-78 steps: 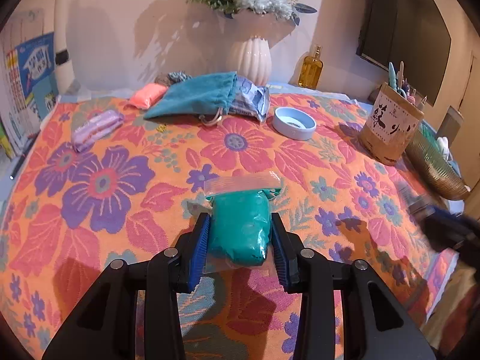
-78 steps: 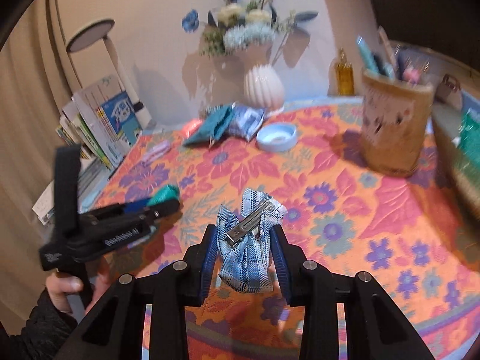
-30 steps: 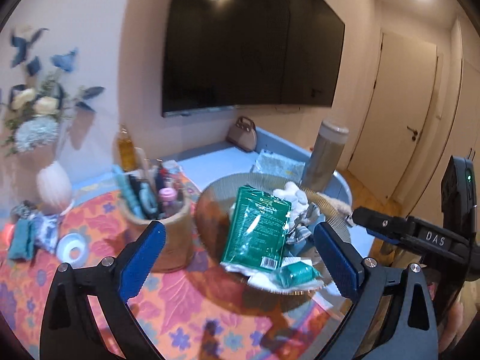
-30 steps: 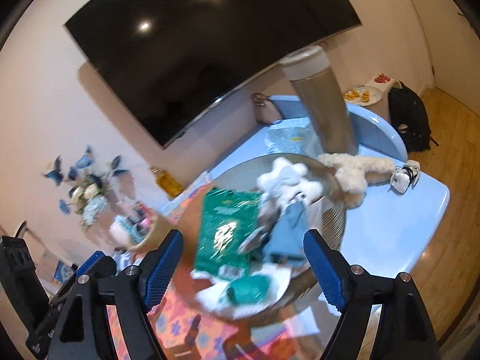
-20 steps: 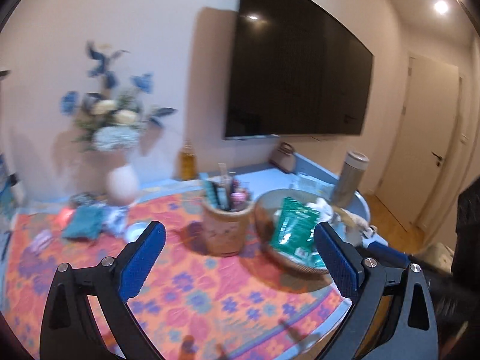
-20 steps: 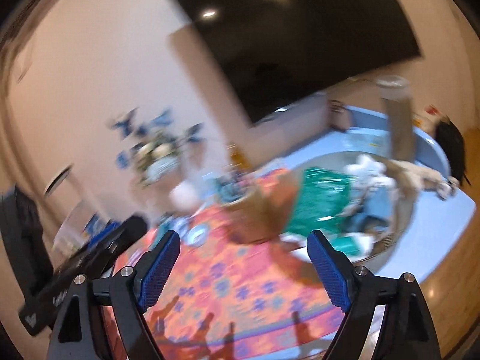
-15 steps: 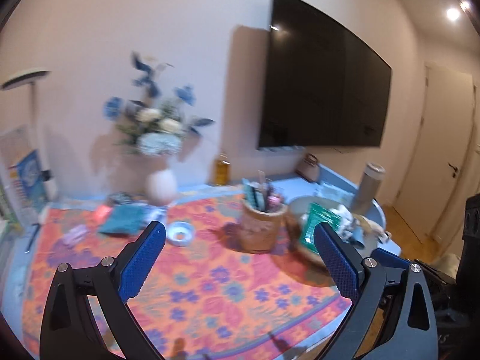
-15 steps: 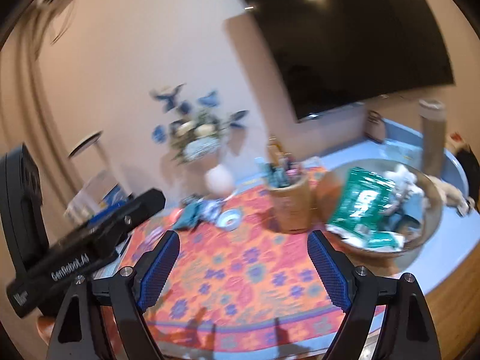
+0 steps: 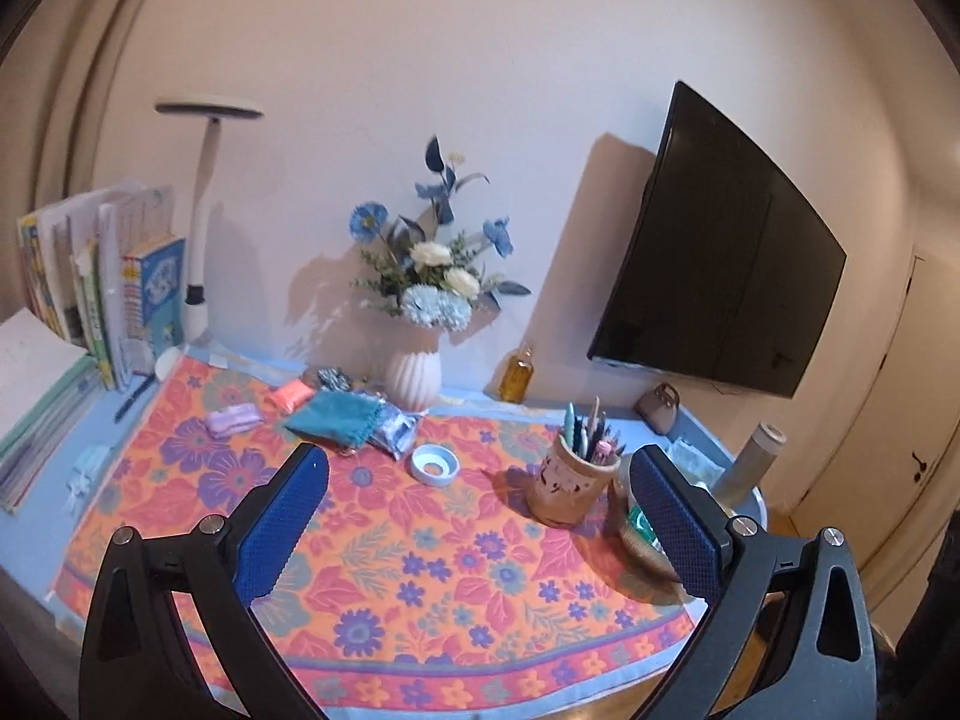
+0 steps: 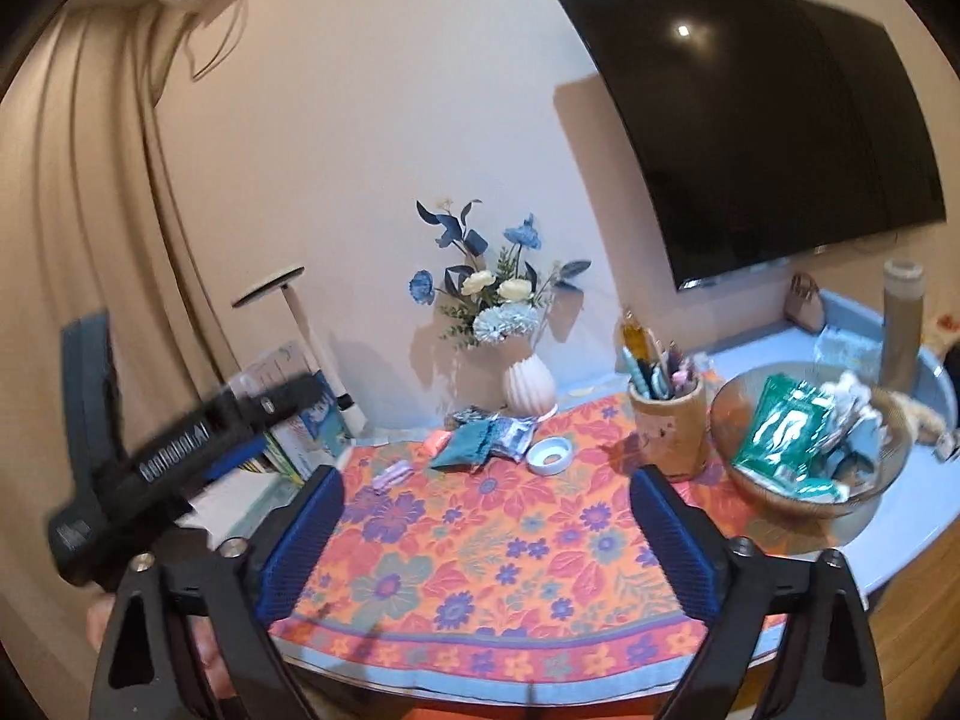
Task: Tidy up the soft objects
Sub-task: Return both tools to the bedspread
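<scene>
Both grippers are open, empty and held back from the table. My left gripper point(image 9: 480, 516) also shows as a blurred dark bar at the left of the right wrist view point(image 10: 180, 438). My right gripper point(image 10: 489, 534) faces the floral cloth point(image 10: 480, 546). A woven basket point(image 10: 798, 504) at the right holds a green packet point(image 10: 786, 420), a teal putty bag and cloths. At the back of the cloth lie a teal pouch point(image 9: 336, 417), a blue-white packet point(image 9: 396, 429), a pink piece point(image 9: 290, 391), a lilac pouch point(image 9: 233, 419) and a dark scrunchie point(image 9: 333, 377).
A white vase of flowers point(image 9: 414, 372), an amber bottle point(image 9: 518, 375), a pen holder point(image 9: 570, 483), a small blue dish point(image 9: 435, 465), a thermos point(image 10: 900, 330), books point(image 9: 102, 294) and a lamp point(image 9: 201, 216) stand around the table. A TV point(image 9: 720, 276) hangs at right.
Both grippers carried the teal putty bag and the plaid cloth to the basket, opened and let go. They have since pulled back and up, so the whole table shows.
</scene>
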The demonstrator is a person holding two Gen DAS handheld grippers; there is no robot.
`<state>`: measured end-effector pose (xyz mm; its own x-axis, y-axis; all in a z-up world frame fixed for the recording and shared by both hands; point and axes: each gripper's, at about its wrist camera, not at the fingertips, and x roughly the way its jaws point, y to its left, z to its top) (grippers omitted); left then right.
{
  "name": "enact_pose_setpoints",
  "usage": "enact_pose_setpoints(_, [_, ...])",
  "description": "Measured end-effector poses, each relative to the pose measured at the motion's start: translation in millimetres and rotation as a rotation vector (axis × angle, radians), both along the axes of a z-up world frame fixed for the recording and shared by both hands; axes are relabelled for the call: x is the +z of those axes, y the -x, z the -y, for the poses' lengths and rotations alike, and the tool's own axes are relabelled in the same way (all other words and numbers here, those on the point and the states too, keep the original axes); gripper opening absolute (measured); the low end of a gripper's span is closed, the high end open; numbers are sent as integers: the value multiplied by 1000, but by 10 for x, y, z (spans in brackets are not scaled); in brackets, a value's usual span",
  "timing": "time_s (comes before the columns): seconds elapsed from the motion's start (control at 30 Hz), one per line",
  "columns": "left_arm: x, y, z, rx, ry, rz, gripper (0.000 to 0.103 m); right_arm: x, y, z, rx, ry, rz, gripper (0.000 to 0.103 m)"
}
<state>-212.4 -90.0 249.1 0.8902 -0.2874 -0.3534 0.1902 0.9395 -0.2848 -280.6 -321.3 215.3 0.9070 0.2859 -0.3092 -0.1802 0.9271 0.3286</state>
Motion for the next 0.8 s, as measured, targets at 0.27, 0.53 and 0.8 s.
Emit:
enact_pose_setpoints(0.27, [-225,-70,-194,41,-138,64,101,-281,-273,-231,19,50,-54,101])
enact_pose_setpoints(0.53, [-343,-537,-981,40,-107,44,102,-1104,-1365,-162,-81,15,-359,102])
enact_pose_setpoints(0.8, [-976,-1206,-1513,72,-131,-139,102,-1653,-2054,-408,-89,89,-544,102])
